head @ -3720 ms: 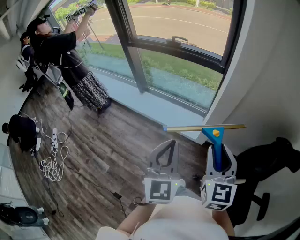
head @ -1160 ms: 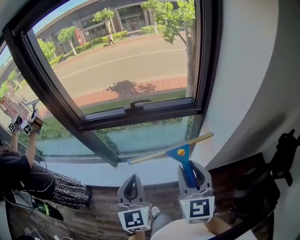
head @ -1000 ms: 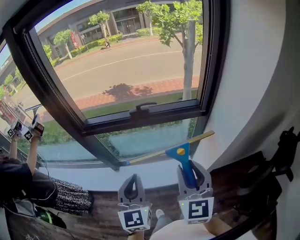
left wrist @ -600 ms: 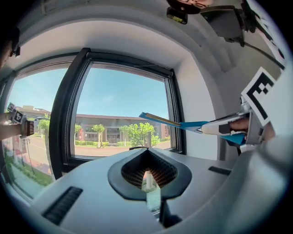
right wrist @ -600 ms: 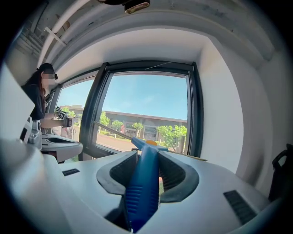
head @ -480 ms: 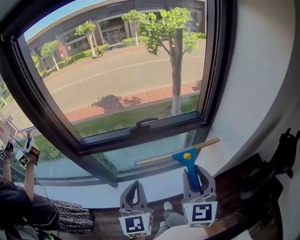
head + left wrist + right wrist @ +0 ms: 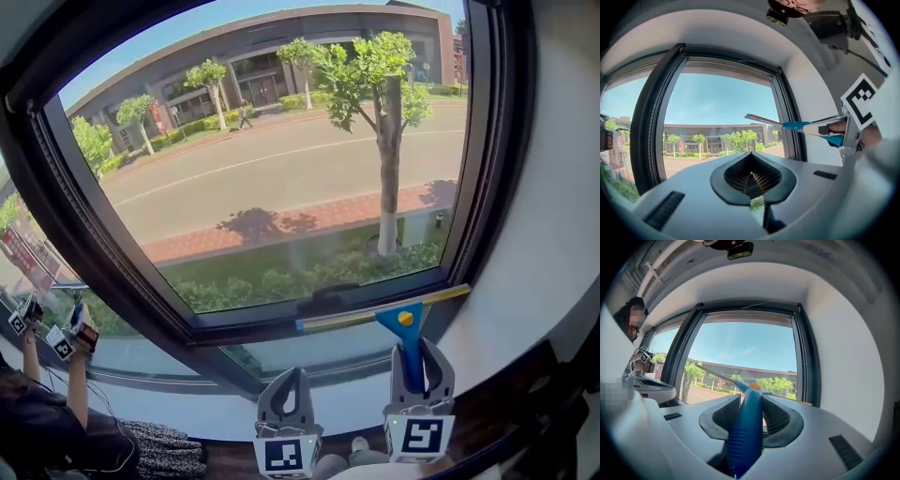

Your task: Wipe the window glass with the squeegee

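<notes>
This is looking like a plain, street-side workroom or office space rather than a kitchen or shop. Broad window glass (image 7: pixel 281 178) in a heavy dark frame (image 7: pixel 103 253) is filling a bare white wall (image 7: pixel 553 206) and facing a road (image 7: pixel 234 173), a tree (image 7: pixel 386 112) and a long building (image 7: pixel 281 47). By the frame's lower left corner, a second person (image 7: pixel 42 427) is raising marker-cubed tools (image 7: pixel 56 336) to the neighbouring pane.

Your squeegee (image 7: pixel 406 330) has a smooth, glossy blue plastic handle. The window glass (image 7: pixel 281 169) is clear and shiny in a dark matt frame (image 7: pixel 497 141). Your left gripper (image 7: pixel 290 386) and right gripper (image 7: pixel 410 354) are matt grey plastic, ribbed inside the jaws.
</notes>
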`<action>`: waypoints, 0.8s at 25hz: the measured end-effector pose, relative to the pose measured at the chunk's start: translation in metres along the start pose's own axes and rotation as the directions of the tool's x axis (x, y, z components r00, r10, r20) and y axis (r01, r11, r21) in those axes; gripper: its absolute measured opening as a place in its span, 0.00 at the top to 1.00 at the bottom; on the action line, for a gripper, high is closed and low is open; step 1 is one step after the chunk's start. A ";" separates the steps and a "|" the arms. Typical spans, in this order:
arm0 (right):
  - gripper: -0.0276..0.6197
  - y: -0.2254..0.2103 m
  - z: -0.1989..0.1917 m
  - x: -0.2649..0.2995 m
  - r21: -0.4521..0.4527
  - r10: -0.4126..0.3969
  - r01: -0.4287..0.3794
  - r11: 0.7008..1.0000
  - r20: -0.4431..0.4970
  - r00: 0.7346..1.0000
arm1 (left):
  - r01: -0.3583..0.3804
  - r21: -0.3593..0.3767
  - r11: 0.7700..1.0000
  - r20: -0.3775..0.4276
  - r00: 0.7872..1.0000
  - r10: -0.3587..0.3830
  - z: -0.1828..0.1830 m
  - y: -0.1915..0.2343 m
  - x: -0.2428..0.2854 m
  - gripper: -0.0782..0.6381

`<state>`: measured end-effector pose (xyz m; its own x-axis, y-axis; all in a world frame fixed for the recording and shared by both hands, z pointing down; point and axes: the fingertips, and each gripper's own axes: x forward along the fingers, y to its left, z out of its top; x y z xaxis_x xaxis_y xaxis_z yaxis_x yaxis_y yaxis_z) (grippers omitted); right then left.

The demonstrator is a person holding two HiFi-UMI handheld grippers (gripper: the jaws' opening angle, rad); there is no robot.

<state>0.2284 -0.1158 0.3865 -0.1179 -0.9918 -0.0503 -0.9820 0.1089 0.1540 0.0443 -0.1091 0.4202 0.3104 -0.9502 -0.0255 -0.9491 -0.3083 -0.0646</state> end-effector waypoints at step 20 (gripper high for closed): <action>0.73 -0.031 0.104 0.043 -0.068 -0.208 0.232 0.970 0.250 0.946 | 0.266 0.009 0.964 0.205 0.943 -0.262 0.075 0.009 0.079 0.89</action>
<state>0.2380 -0.1546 0.2768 0.0563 -0.9436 -0.3262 -0.9703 -0.1287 0.2049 0.0641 -0.1834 0.3429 0.5525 -0.8062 -0.2116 -0.8318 -0.5495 -0.0784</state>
